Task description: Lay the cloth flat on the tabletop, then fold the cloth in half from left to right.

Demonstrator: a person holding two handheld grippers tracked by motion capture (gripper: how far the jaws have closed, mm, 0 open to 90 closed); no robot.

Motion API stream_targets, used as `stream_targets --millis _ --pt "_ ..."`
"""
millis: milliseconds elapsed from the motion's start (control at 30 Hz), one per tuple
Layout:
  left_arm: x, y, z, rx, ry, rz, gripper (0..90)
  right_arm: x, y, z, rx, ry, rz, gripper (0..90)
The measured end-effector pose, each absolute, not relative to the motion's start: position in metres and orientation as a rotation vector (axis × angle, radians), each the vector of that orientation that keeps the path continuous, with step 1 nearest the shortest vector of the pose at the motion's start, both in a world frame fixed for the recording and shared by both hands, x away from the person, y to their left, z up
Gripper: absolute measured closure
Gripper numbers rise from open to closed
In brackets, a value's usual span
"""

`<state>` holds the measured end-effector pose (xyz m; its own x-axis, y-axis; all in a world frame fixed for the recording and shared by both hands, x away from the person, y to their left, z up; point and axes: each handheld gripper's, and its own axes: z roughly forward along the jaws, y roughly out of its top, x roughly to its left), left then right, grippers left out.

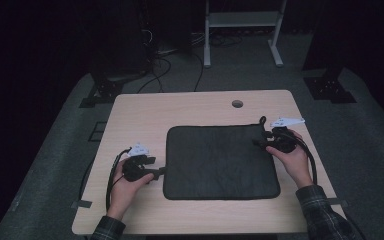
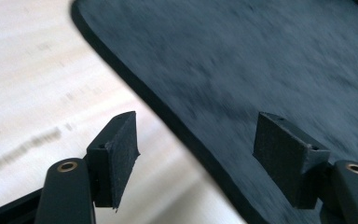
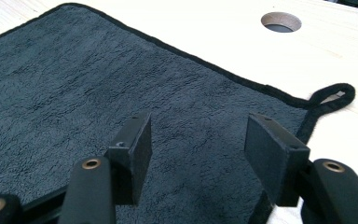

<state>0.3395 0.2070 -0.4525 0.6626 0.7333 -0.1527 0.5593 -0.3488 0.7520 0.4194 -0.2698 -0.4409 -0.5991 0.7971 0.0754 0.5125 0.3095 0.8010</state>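
A dark grey, roughly square terry-cloth towel with a stitched black border [image 1: 222, 161] lies flat and fully spread on the middle of the light wooden table [image 1: 130, 117]. A small black hanging loop [image 3: 332, 95] projects from the towel's far right corner, near the round cable hole [image 1: 237, 104] in the table top. The left gripper [image 1: 156, 171] sits at the towel's near left edge; in the left gripper view its jaws stand wide apart and hold nothing, one pad [image 2: 119, 151] over bare wood and the other above the cloth, so that the towel's edge runs between them. The right gripper [image 1: 258, 141] is placed over the towel's far right corner, just beside the loop; its jaws are likewise wide open and empty, with both pads above the fabric. No part of the towel is lifted, creased or folded. Judged from this layout, the work is at its start: both grippers are positioned for a grasp but neither has closed on the cloth. Gripping the edges and any folding or moving of the towel remain to be done.
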Motion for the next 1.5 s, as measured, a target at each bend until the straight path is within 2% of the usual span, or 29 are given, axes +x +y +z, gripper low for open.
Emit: stream_targets --millis 333,733,967,1067,1133,1200,1333,1400,1500 --pt "0.308 0.203 -0.463 2.085 0.976 0.229 27.7 0.419 -0.266 -0.441 1.157 2.24 1.179 39.5" --pt "0.299 0.182 -0.472 2.178 0.898 0.222 24.1 0.421 -0.26 -0.443 1.127 2.257 1.174 38.4" --pt "0.295 0.168 -0.475 2.226 0.851 0.303 20.1 0.422 -0.253 -0.444 1.119 2.275 1.165 38.0" --pt "0.293 0.166 -0.474 2.243 0.83 0.34 27.9 0.422 -0.251 -0.445 1.111 2.283 1.16 37.9" --pt "0.293 0.167 -0.474 2.237 0.818 0.338 41.2 0.422 -0.25 -0.446 1.109 2.285 1.156 37.9" --pt "0.291 0.166 -0.473 2.23 0.807 0.333 49.7 0.422 -0.249 -0.446 1.106 2.287 1.156 37.9" --pt "0.291 0.167 -0.472 2.228 0.809 0.308 75.3 0.422 -0.249 -0.445 1.103 2.285 1.161 38.2" --pt "0.293 0.169 -0.471 2.23 0.812 0.256 79.5 0.422 -0.247 -0.445 1.102 2.288 1.16 38.3" --pt "0.292 0.173 -0.47 2.233 0.812 0.211 80.1 0.422 -0.245 -0.445 1.097 2.296 1.165 38.4"
